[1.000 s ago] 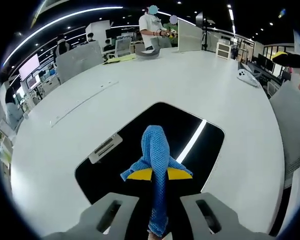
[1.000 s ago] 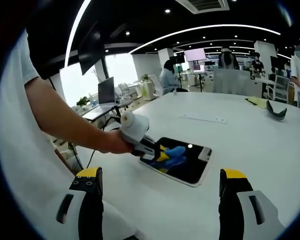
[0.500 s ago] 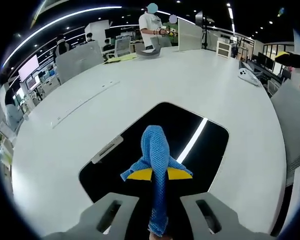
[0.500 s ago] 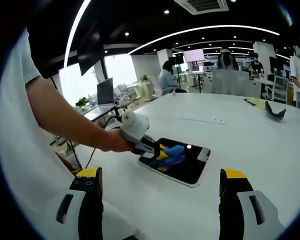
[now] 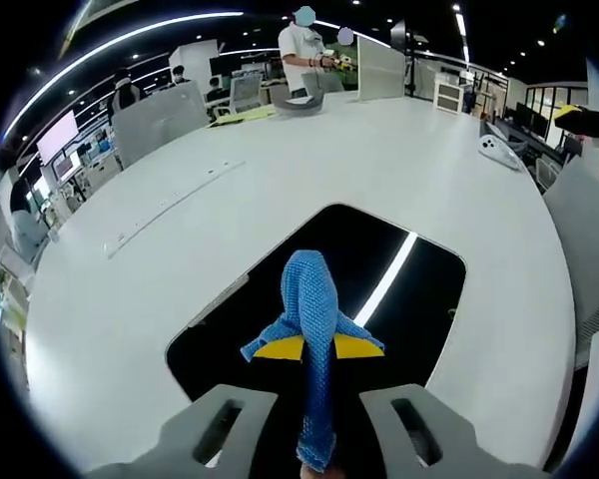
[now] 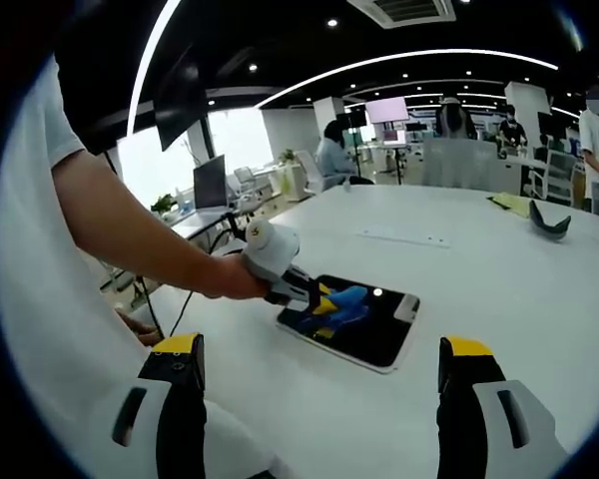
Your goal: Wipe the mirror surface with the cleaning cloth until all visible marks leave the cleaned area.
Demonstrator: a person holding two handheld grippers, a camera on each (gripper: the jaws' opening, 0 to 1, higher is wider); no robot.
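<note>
A dark rectangular mirror (image 5: 419, 289) (image 6: 379, 334) lies flat on the white table (image 5: 309, 160), reflecting a ceiling light strip. My left gripper (image 5: 317, 347) is shut on a blue cleaning cloth (image 5: 311, 299), whose bunched end hangs over the mirror's near part. In the right gripper view the left gripper (image 6: 314, 302) and blue cloth (image 6: 344, 302) sit over the mirror's left end, held by a person's hand (image 6: 225, 281). My right gripper (image 6: 319, 399) stands open well short of the mirror, with nothing between its yellow-tipped fingers (image 6: 466, 349).
A long white strip (image 5: 170, 205) lies on the table left of the mirror. A white controller (image 5: 499, 150) rests at the far right, a dark curved object (image 6: 549, 222) at the far end. Chairs and people stand around the table.
In the left gripper view the mirror has slid slightly up and right relative to the cloth, as the left gripper drew back along it. The right gripper stays put.
</note>
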